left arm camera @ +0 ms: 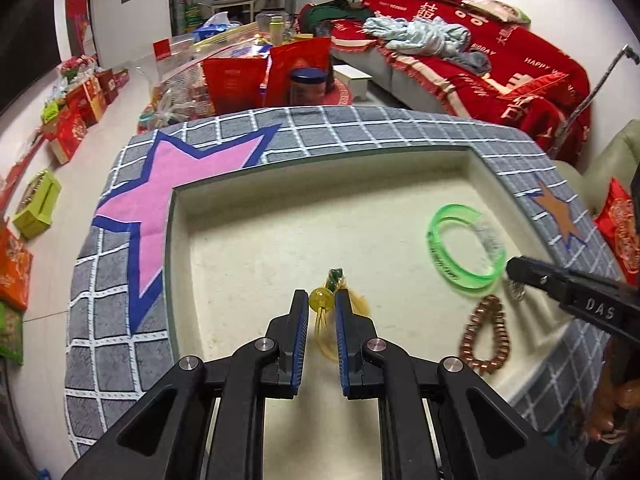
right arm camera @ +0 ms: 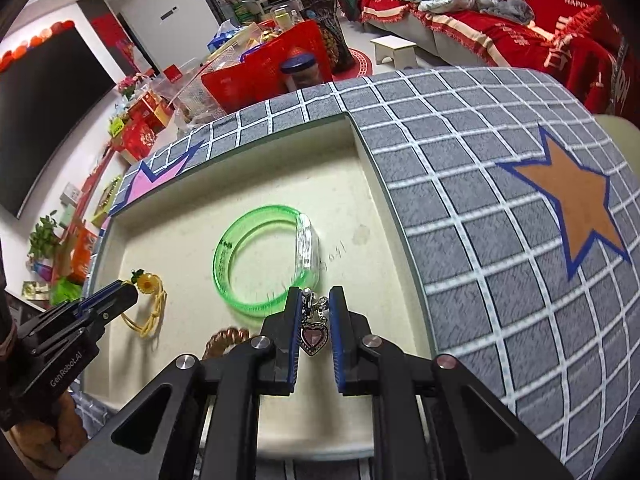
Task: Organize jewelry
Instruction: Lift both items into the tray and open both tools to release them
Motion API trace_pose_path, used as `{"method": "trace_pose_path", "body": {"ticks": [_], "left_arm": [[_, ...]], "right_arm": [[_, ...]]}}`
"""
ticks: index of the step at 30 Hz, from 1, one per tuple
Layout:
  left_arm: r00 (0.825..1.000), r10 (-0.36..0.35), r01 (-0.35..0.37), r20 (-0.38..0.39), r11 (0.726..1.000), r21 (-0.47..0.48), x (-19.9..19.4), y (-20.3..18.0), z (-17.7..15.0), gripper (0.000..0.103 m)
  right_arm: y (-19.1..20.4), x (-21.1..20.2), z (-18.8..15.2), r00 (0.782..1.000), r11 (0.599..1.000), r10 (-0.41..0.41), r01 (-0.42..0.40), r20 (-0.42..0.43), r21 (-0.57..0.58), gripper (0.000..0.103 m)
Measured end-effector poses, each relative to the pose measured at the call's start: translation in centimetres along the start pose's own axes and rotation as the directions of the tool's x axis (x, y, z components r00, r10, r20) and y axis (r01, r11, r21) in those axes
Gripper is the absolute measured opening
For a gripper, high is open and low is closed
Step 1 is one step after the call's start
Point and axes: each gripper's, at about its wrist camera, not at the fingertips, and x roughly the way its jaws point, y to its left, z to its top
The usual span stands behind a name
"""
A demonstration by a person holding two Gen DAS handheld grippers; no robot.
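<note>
A cream tray (left arm camera: 256,236) lies on a grey checked mat (left arm camera: 112,320). My left gripper (left arm camera: 322,300) is shut on the yellow bead of a yellow cord bracelet (left arm camera: 320,302) low over the tray; it also shows in the right wrist view (right arm camera: 146,284). My right gripper (right arm camera: 315,298) is shut on a silver chain with a pink heart pendant (right arm camera: 313,336), held over the tray's near right part. A green bangle (right arm camera: 260,264) lies just beyond it, also in the left wrist view (left arm camera: 466,252). A copper bead bracelet (left arm camera: 486,334) lies at the tray's near edge.
The tray (right arm camera: 192,248) has a low rim all round. The mat (right arm camera: 500,240) bears a pink star (left arm camera: 180,192) and an orange star (right arm camera: 576,200). Beyond the table are red gift bags (left arm camera: 268,76), a jar (left arm camera: 308,86) and a red-covered sofa (left arm camera: 480,52).
</note>
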Motion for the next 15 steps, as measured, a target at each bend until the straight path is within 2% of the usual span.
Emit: {"method": "trace_pose_path", "body": {"ticks": [5,11,12,14,15], "left_arm": [[0.999,0.049,-0.049,-0.017,0.999,0.013,1.1,-0.1,0.0,0.031],[0.998,0.064,-0.064,-0.027,0.998,0.010,1.5,-0.1,-0.3,0.031],[0.997,0.066,-0.066,-0.028,0.998,0.011,1.4,-0.1,-0.3,0.031],[0.997,0.065,-0.065,-0.030,0.998,0.011,1.3,-0.2,-0.3,0.031],[0.998,0.065,-0.065,-0.028,0.998,0.011,1.3,-0.2,-0.4,0.031]], "right_arm": [[0.4,0.9,0.5,1.000,0.999,-0.028,0.028,-0.004,-0.020,0.015],[0.9,0.8,0.3,0.999,0.998,-0.048,0.048,0.011,-0.049,0.019],[0.9,0.6,0.3,0.999,0.998,-0.040,0.040,0.011,-0.043,0.023],[0.9,0.3,0.2,0.999,0.999,-0.025,0.026,0.020,-0.039,0.041],[1.1,-0.2,0.1,0.999,0.999,-0.023,0.025,0.034,-0.041,0.064]]}}
